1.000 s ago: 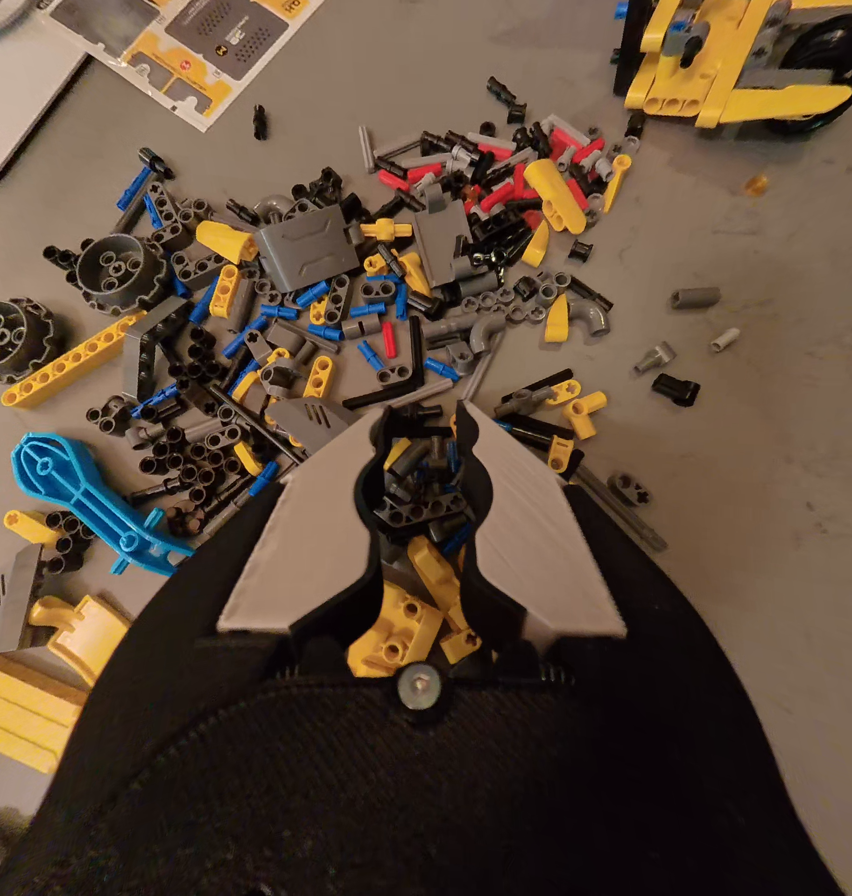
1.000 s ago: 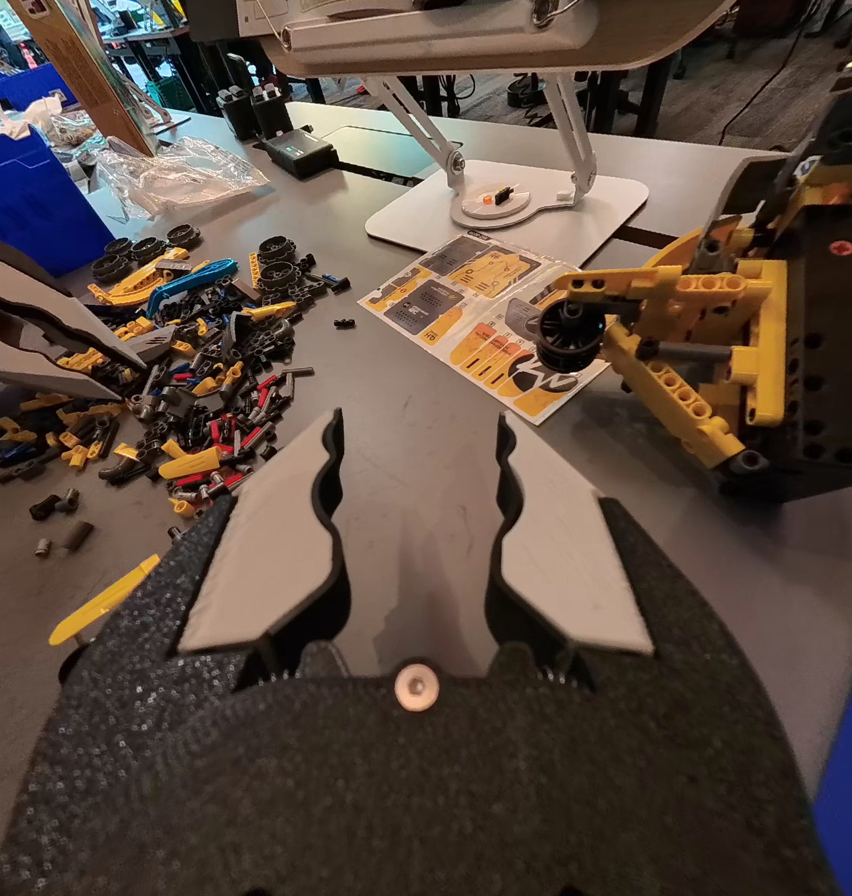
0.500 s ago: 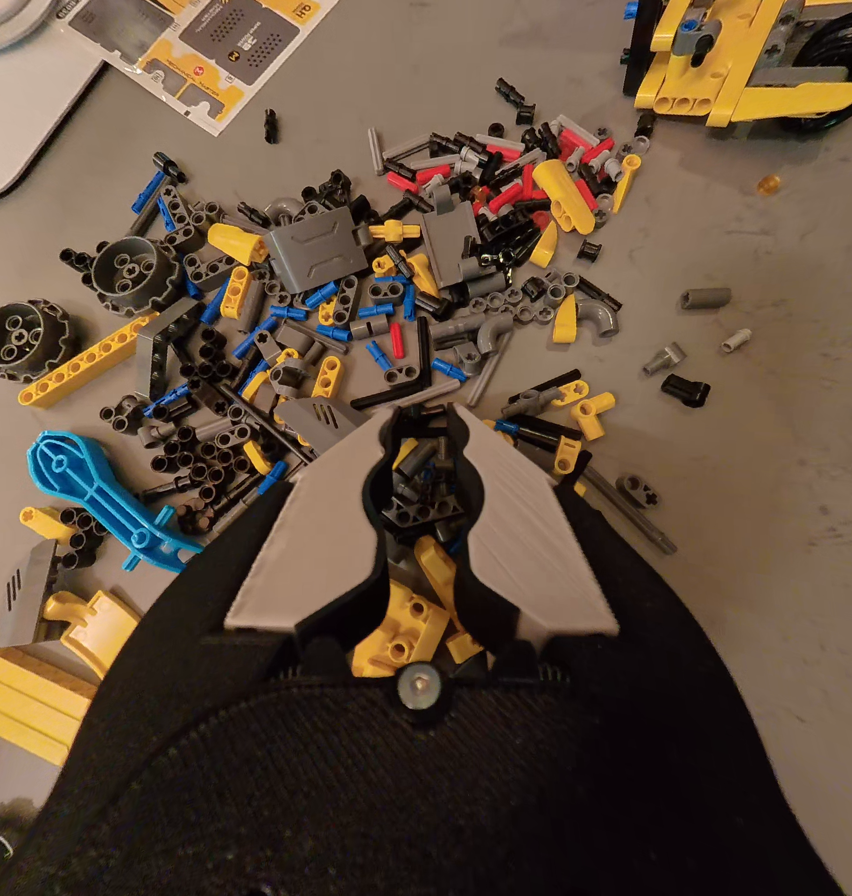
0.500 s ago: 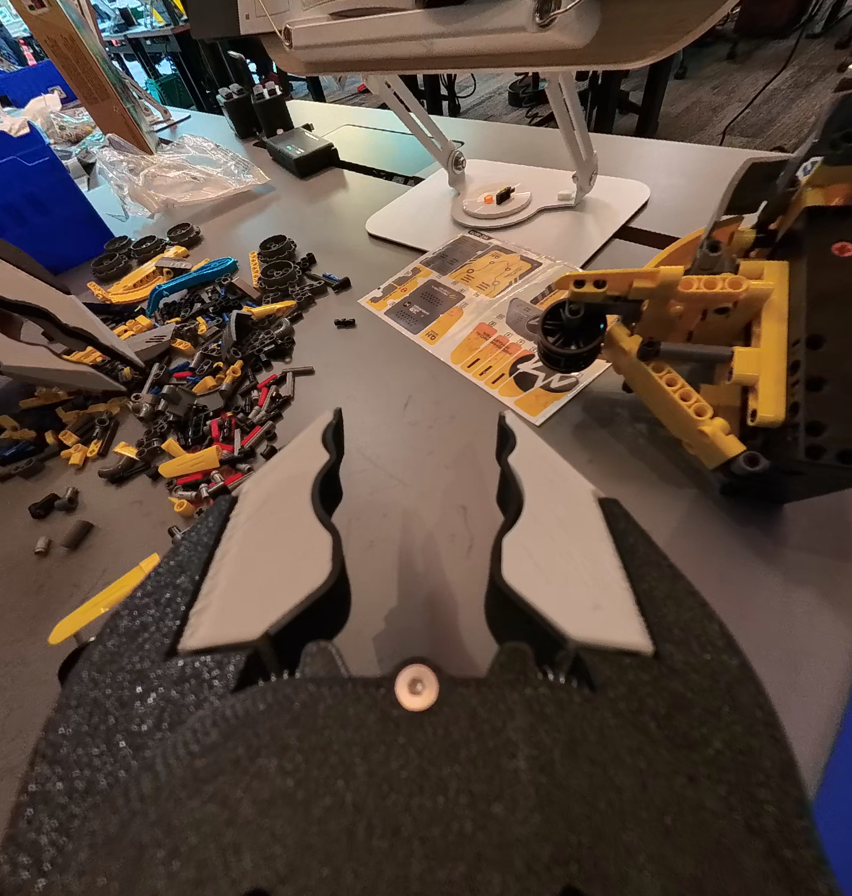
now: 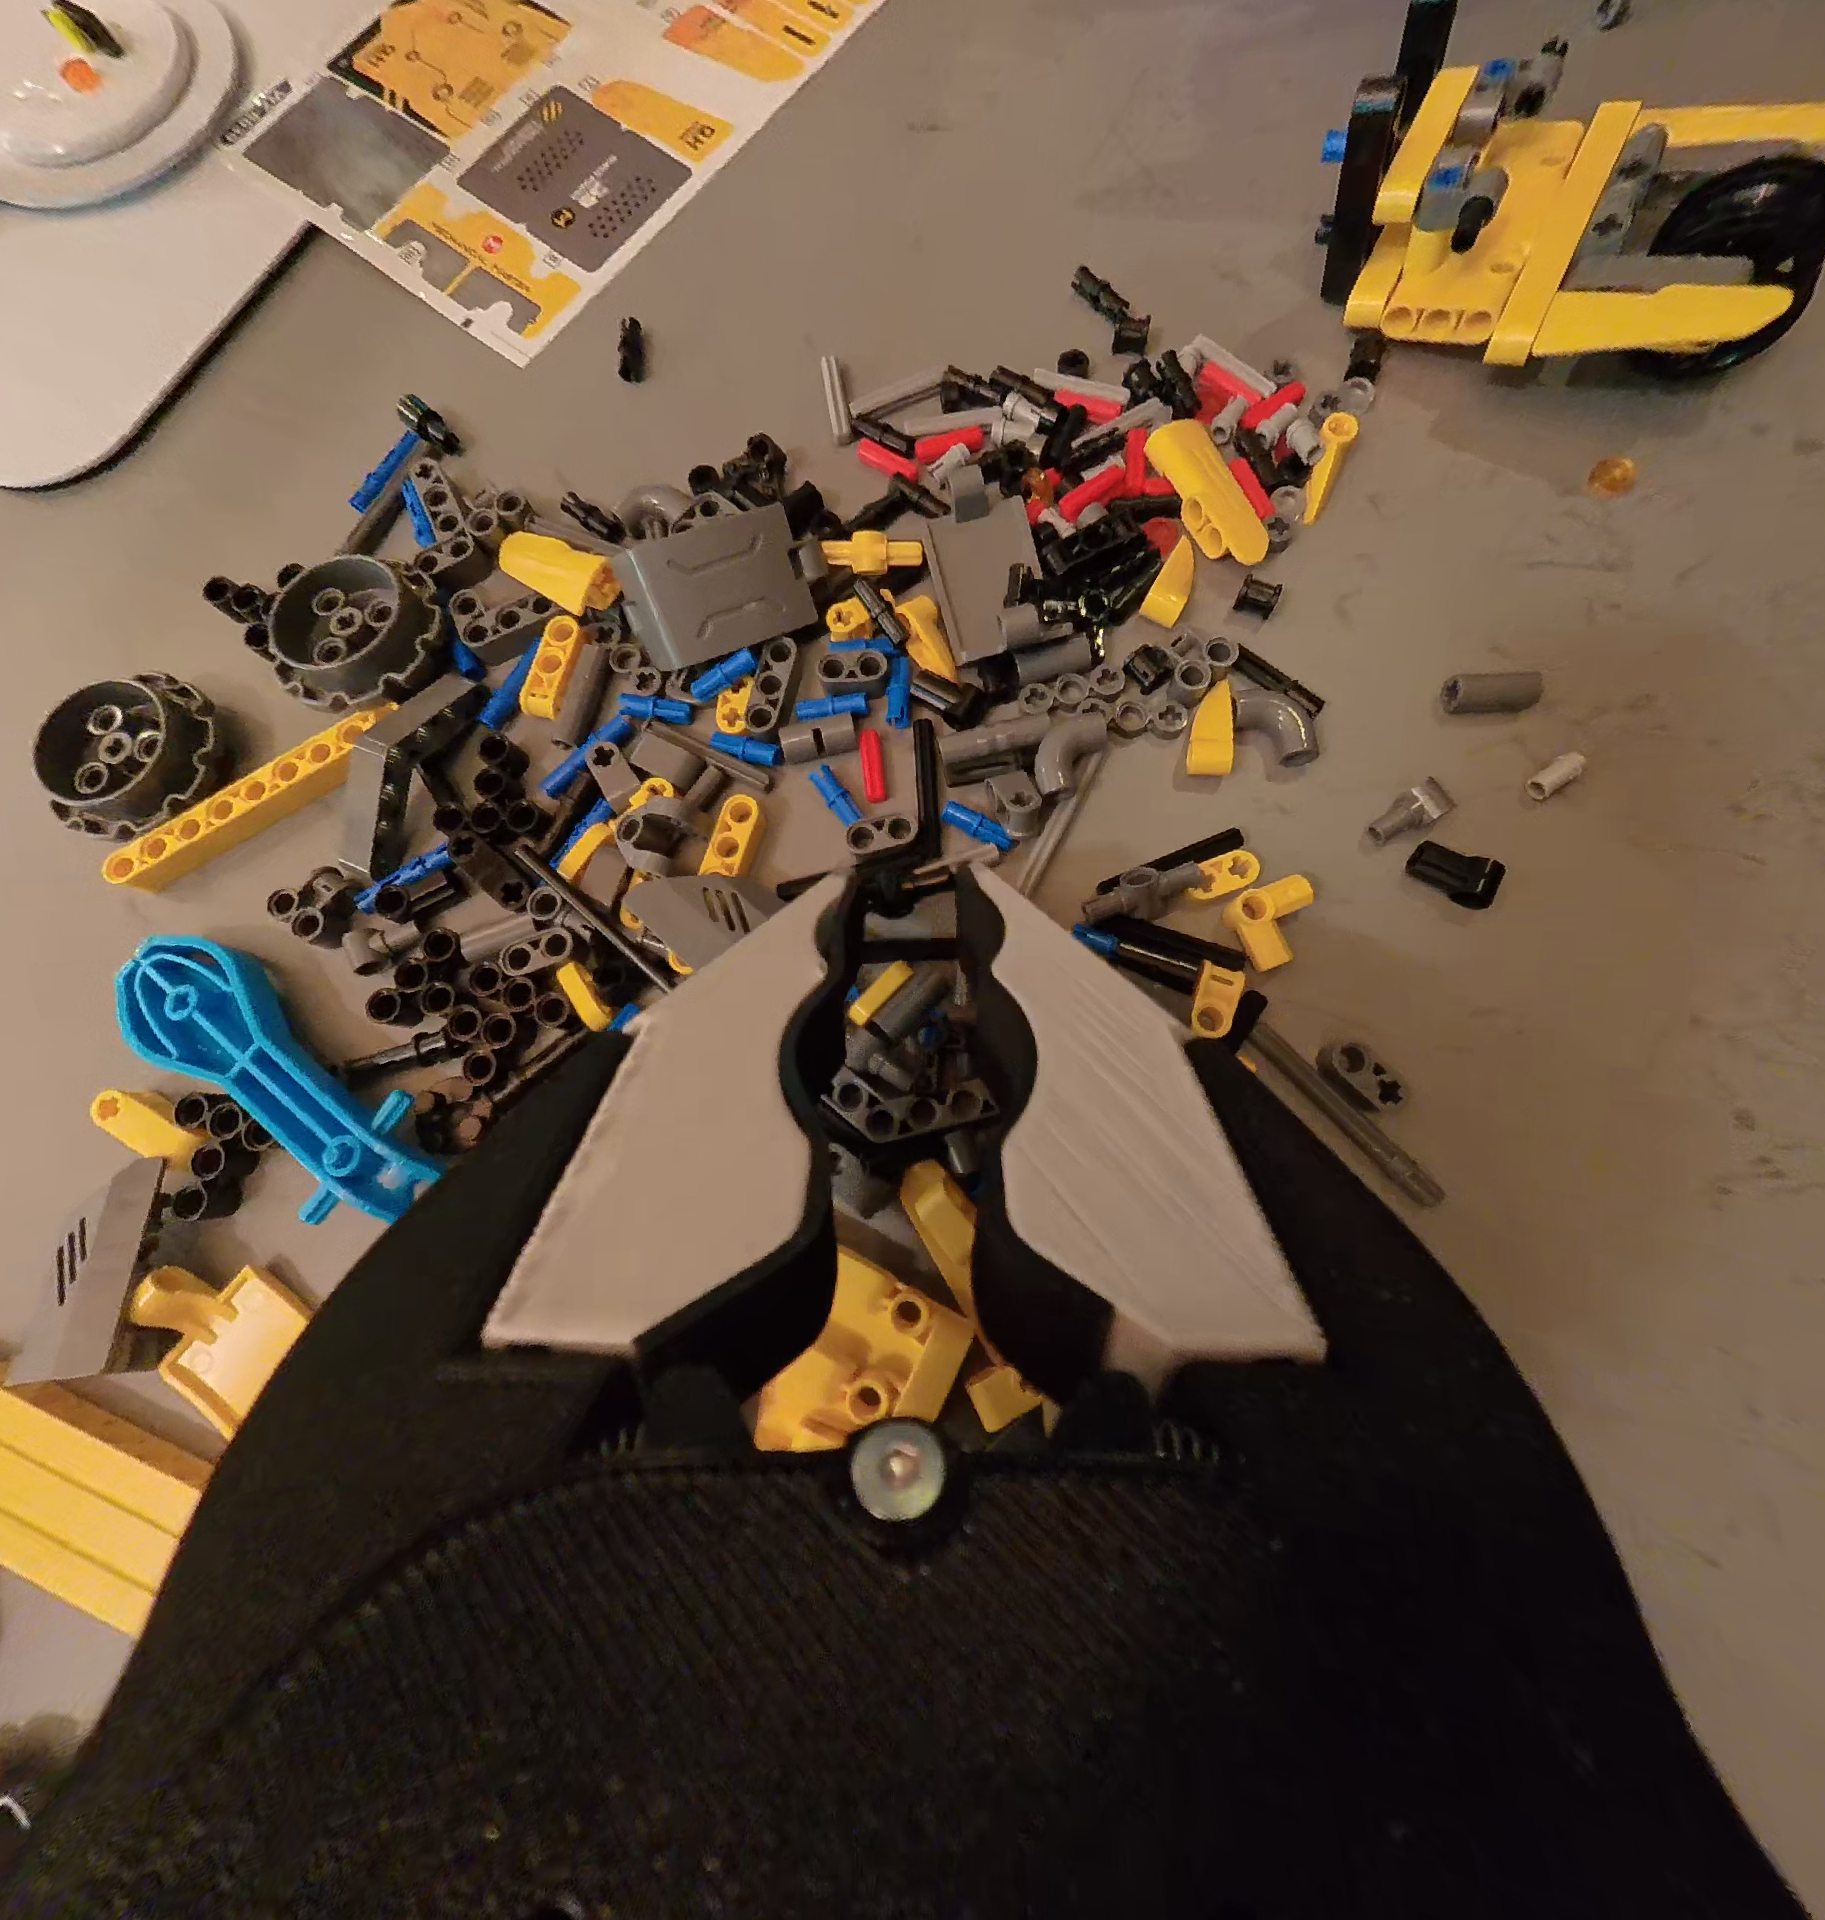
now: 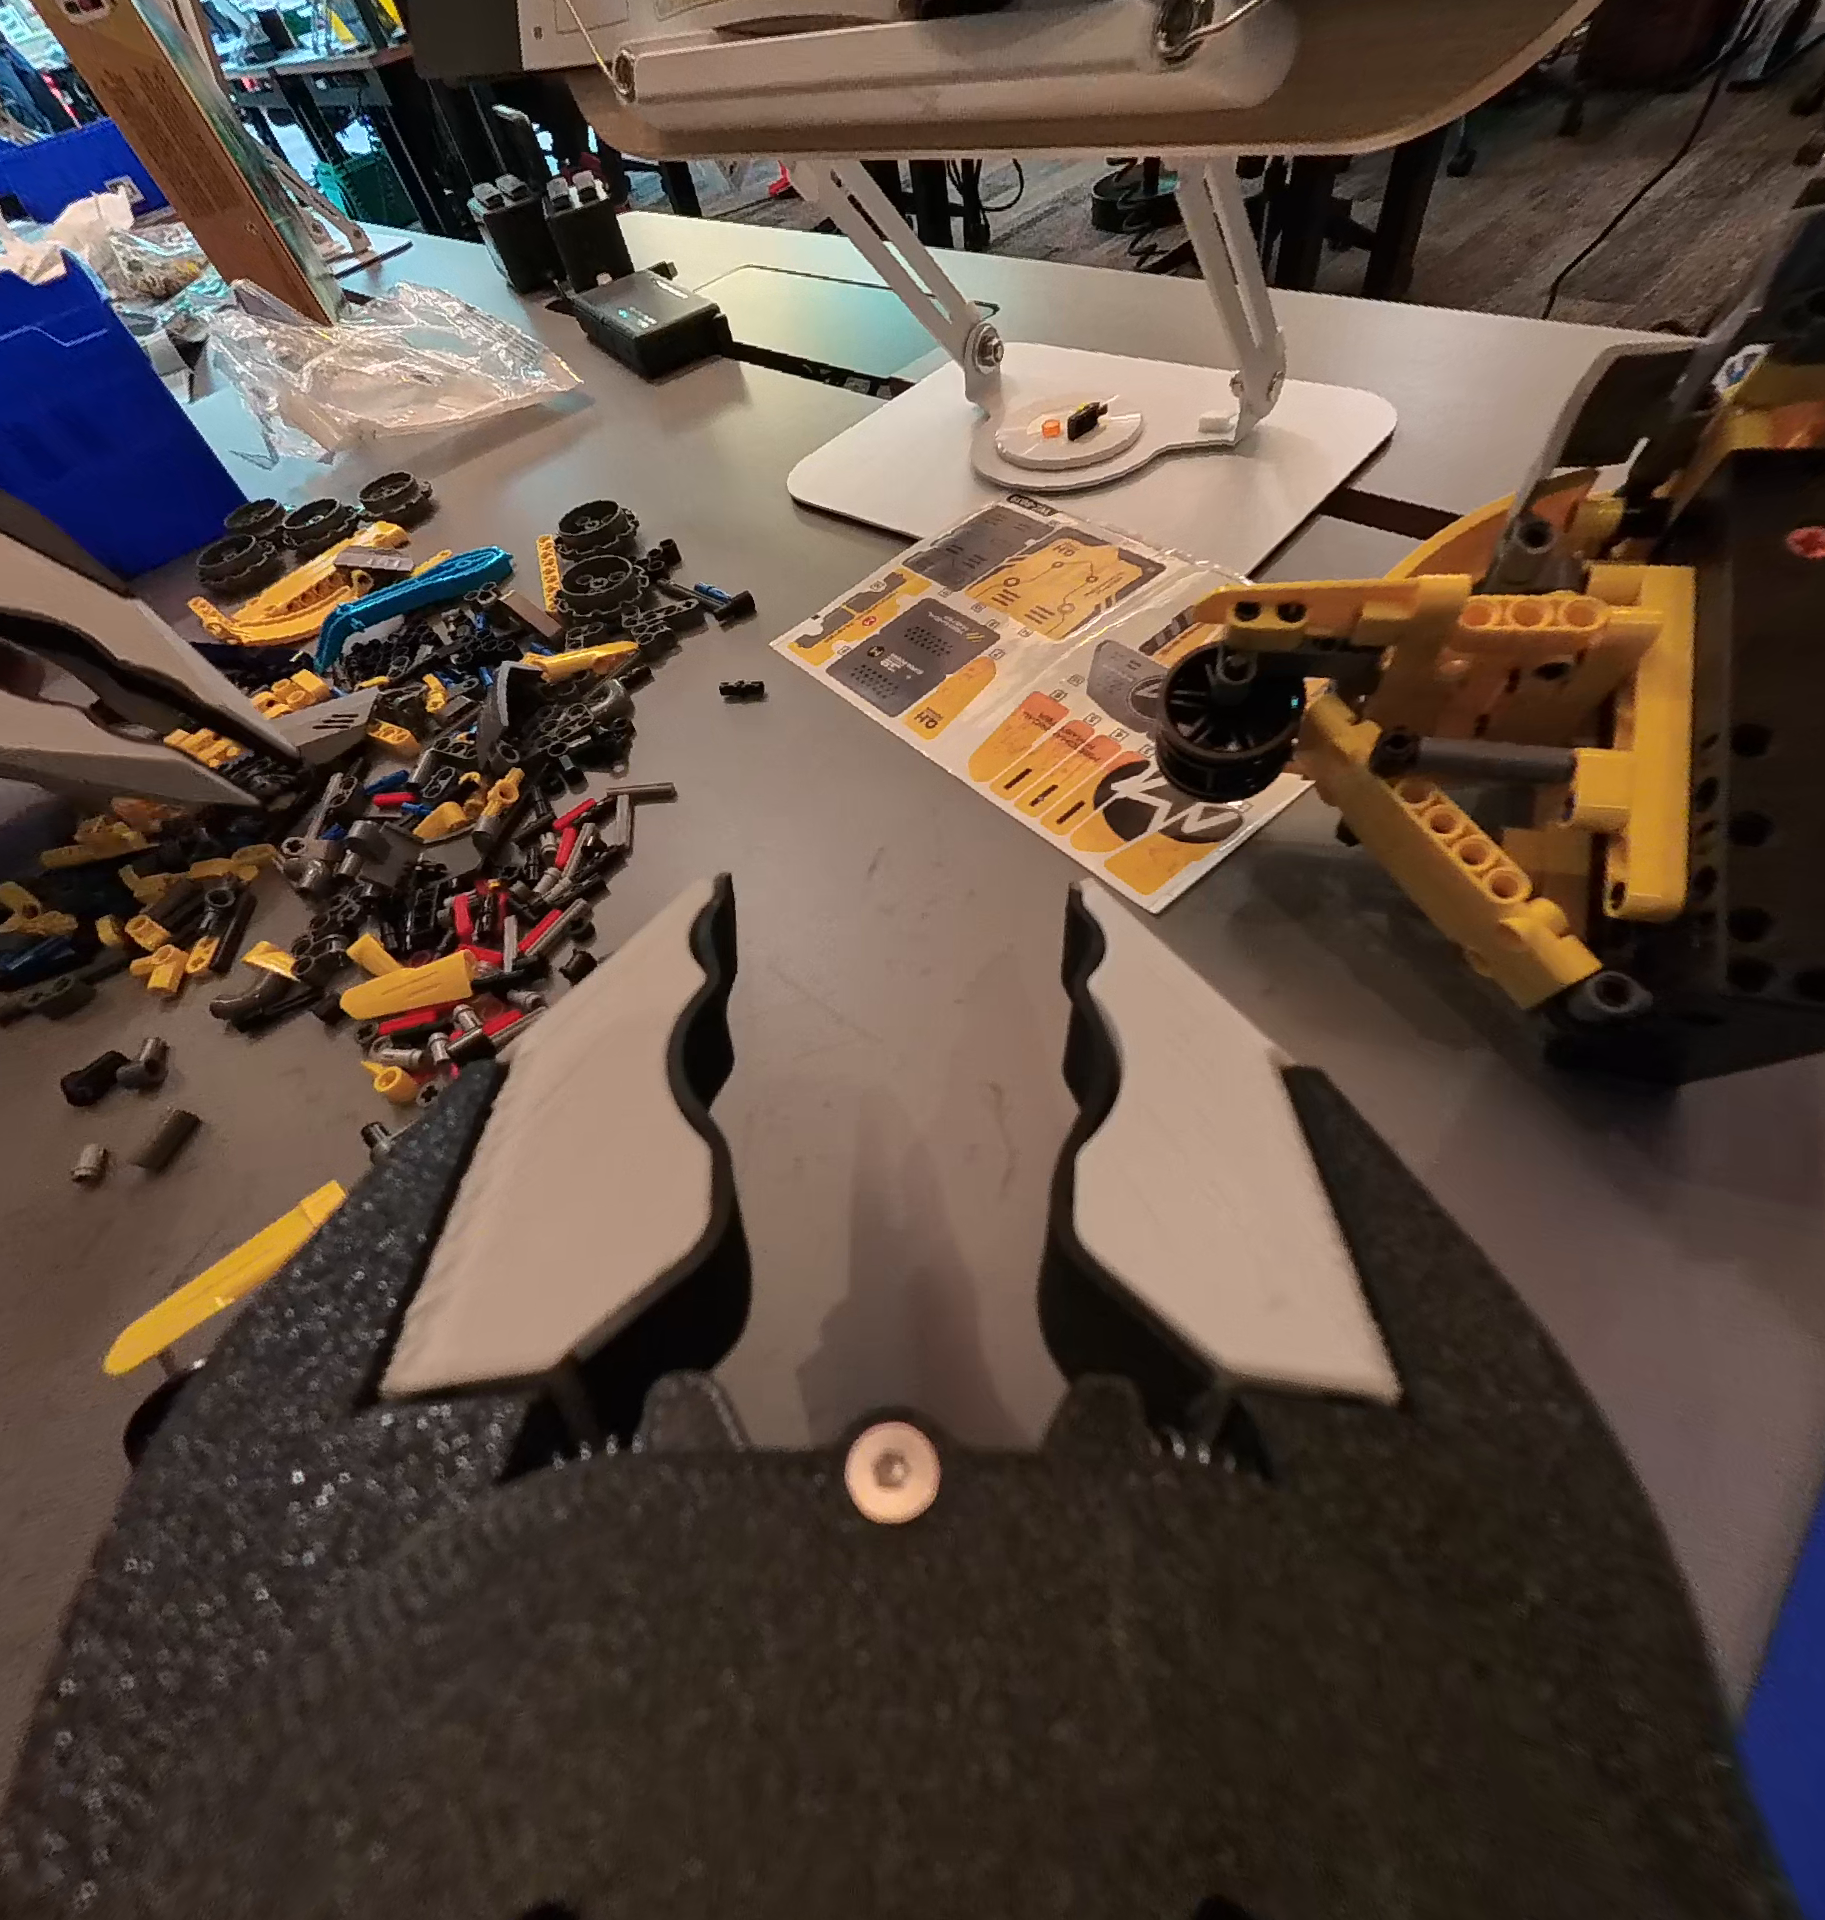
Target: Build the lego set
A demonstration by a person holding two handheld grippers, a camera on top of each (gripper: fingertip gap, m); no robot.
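Observation:
My left gripper (image 5: 910, 881) points down into a pile of small black, grey, blue, red and yellow building-toy pieces (image 5: 742, 675) on the grey table. Its jaws are nearly together, pinching a small black piece (image 5: 895, 889) at the tips. More pieces show through the gap behind the tips. The left gripper also shows in the right wrist view (image 6: 264, 774), low over the pile (image 6: 451, 831). My right gripper (image 6: 897, 904) is open and empty, hovering above bare table between the pile and a partly built yellow and black vehicle model (image 6: 1510, 748).
A sticker sheet (image 6: 1022, 686) lies in front of a white stand base (image 6: 1303, 436). A blue tool (image 5: 253, 1070), dark wheels (image 5: 118, 743) and a long yellow beam (image 5: 233, 800) lie left of the pile. The model (image 5: 1573, 229) stands far right. A blue bin (image 6: 46, 416) and plastic bag (image 6: 388, 353) sit behind. Left tips to right tips: about 25 cm.
My left gripper's jaws have narrowed onto the small black piece and the gripper has shifted slightly, showing more of the sticker sheet. The right gripper has not moved.

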